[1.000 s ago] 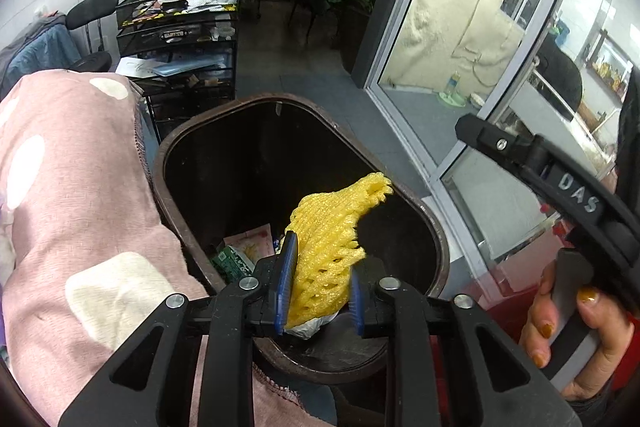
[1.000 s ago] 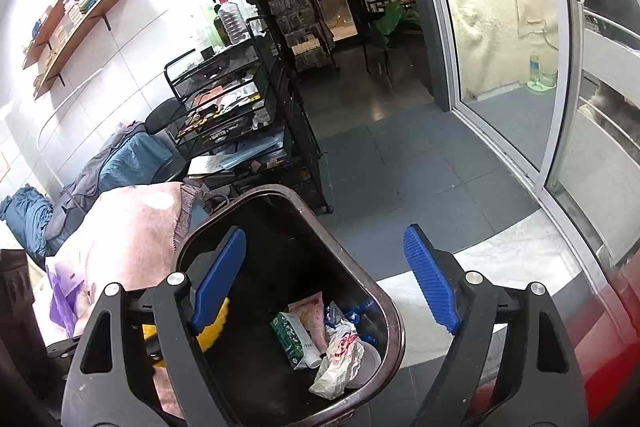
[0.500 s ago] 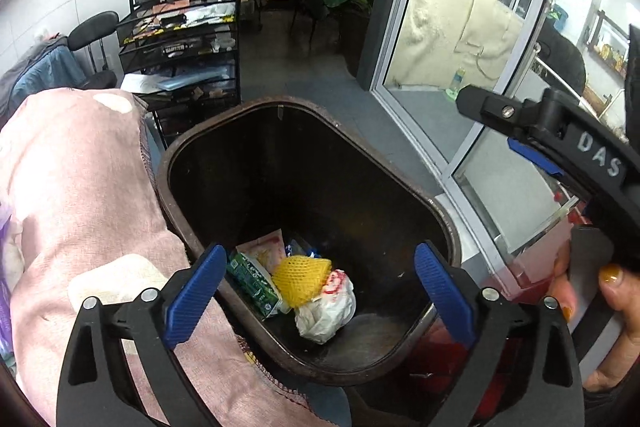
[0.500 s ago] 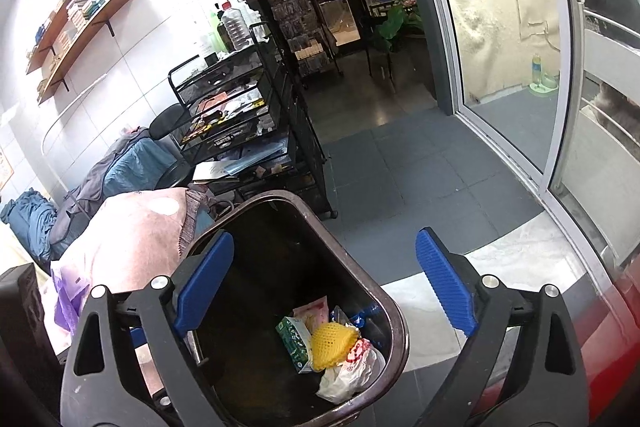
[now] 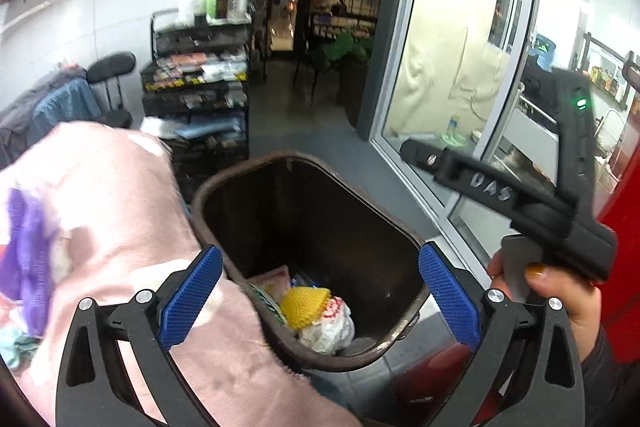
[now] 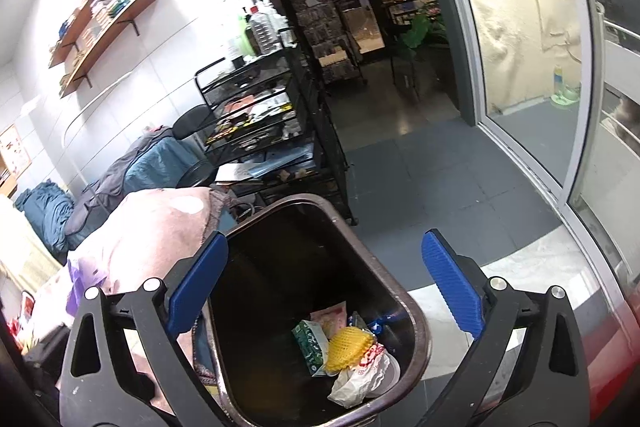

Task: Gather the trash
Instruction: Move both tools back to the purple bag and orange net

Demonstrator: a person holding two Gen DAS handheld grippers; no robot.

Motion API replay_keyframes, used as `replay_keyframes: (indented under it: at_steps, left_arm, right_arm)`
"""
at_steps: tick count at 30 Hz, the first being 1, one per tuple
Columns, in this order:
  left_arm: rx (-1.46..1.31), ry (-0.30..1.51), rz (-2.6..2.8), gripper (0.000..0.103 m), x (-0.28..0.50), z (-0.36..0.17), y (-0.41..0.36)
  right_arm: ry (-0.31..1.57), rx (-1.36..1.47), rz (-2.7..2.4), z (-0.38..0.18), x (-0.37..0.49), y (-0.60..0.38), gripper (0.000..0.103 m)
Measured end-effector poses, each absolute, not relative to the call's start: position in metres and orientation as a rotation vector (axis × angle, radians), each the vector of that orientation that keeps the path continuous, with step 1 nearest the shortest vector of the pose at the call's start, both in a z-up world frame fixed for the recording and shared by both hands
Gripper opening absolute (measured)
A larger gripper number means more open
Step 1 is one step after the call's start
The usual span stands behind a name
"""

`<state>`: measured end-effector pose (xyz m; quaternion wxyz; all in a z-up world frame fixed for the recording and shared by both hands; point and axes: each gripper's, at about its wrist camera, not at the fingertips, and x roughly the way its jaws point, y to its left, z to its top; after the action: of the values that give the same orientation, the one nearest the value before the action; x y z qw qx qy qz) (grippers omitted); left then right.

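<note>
Currently yellow net [image 5: 305, 307] is seen binned in bin [image 5: 320, 167], both claws, left [image 5: 320, 301] and right [image 6: 322, 287], spread wide and empty; remaining trash not visible.

The bin [image 5: 224, 187] stood on the floor with a cushion [image 5: 112, 211] pressed against its left side and a shelf cart [image 5: 200, 95] behind it. In its bottom a foam net [image 5: 304, 307] lay on a bag [image 5: 328, 331], a packet [image 6: 310, 345] to its left. Glass doors [image 5: 452, 75] rose to the right.
</note>
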<state>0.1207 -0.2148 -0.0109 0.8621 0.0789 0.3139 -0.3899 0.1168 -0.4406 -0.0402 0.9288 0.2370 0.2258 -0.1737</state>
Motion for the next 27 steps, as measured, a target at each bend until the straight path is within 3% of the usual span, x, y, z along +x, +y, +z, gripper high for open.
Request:
replay_keyframes:
  at_steps: [13,27]
  left_arm:
    - [0.106,0.57,-0.662,0.098,0.117,0.005,-0.137]
    - [0.052,0.627,-0.395,0.098,0.142,-0.007,-0.035]
  right_arm:
    - [0.444,0.434,-0.239,-0.037,0.127,-0.401,0.096]
    - [0.514,0.353,0.03,-0.028,0.17,-0.311,0.096]
